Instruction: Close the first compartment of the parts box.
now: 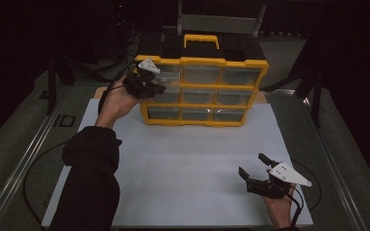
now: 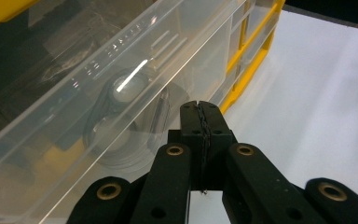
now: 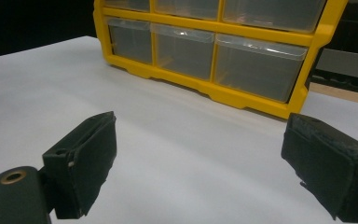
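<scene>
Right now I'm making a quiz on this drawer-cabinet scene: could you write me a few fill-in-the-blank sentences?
1. The left gripper, at the clear drawers, has its jaws ____.
2. The right gripper has its jaws ____ above the white tabletop.
3. The frame of the drawer cabinet is coloured ____.

Missing words: shut; open; yellow

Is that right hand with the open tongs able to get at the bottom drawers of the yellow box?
Probably yes: only bare white tabletop lies between the right tongs and the bottom drawers.
</scene>
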Available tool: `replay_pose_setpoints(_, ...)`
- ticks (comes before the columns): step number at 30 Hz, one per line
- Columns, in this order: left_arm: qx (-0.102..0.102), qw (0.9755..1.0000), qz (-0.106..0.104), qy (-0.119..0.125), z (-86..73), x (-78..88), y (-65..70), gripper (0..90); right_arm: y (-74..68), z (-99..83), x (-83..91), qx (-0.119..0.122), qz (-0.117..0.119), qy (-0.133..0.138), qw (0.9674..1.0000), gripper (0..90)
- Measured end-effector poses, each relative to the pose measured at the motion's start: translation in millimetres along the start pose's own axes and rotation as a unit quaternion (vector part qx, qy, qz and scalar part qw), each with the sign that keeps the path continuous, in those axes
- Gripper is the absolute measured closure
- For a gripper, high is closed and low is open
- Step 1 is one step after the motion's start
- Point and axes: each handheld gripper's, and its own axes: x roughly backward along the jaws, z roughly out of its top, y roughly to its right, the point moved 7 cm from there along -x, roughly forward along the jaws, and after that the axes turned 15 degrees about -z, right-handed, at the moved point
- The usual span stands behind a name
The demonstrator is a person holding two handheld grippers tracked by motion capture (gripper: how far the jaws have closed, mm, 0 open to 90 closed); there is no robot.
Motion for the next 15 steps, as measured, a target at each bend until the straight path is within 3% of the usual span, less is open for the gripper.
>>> replay_pose_setpoints(15,0.003,1.0000,0.007,0.001,-0.5,-0.7,-3.2,90.0,0.4,-0.2,0.7,0.000,0.001,-0.001,1.0000,10.2)
